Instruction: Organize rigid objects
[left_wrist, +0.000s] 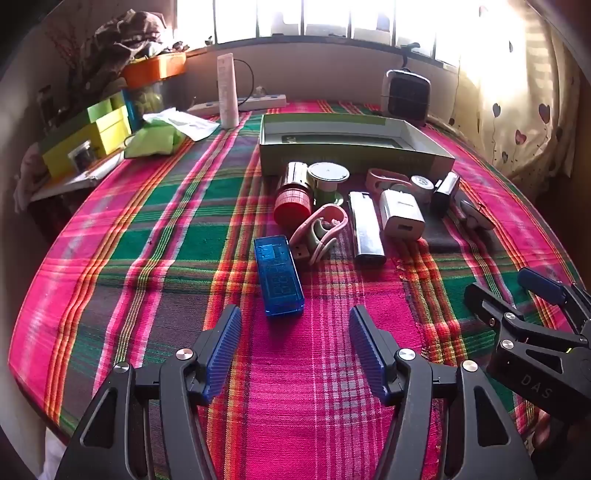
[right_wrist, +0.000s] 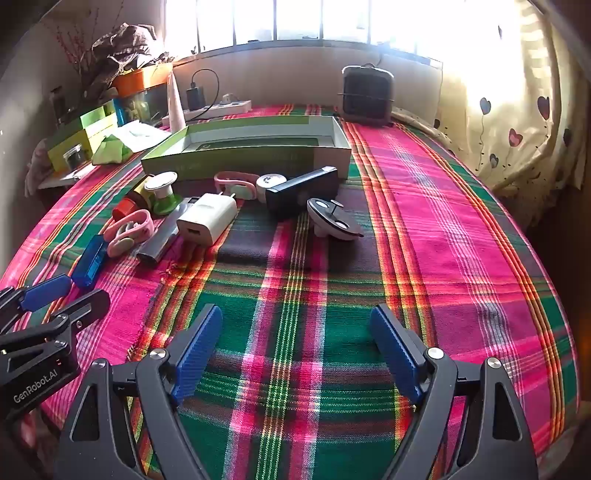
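Observation:
Several small rigid objects lie in a cluster on the plaid tablecloth, in front of an open green cardboard box (left_wrist: 354, 157). Nearest my left gripper (left_wrist: 295, 347) is a blue translucent device (left_wrist: 279, 277), just beyond the fingertips and slightly left. Behind it lie a pink clip (left_wrist: 321, 229), a red-capped cylinder (left_wrist: 293, 206), a green spool (left_wrist: 327, 181), a silver lighter (left_wrist: 365, 229) and a white charger (left_wrist: 400, 216). My right gripper (right_wrist: 297, 347) hovers over bare cloth, short of an oval black-and-white piece (right_wrist: 332, 219) and a black block (right_wrist: 301, 194). Both grippers are open and hold nothing.
A black heater (left_wrist: 406, 92) stands at the table's back edge by the window. A power strip (left_wrist: 240, 103) and an upright white tube (left_wrist: 227, 90) sit at the back left. Green and yellow boxes (left_wrist: 92, 129) pile up on the left. A curtain (right_wrist: 517, 129) hangs at the right.

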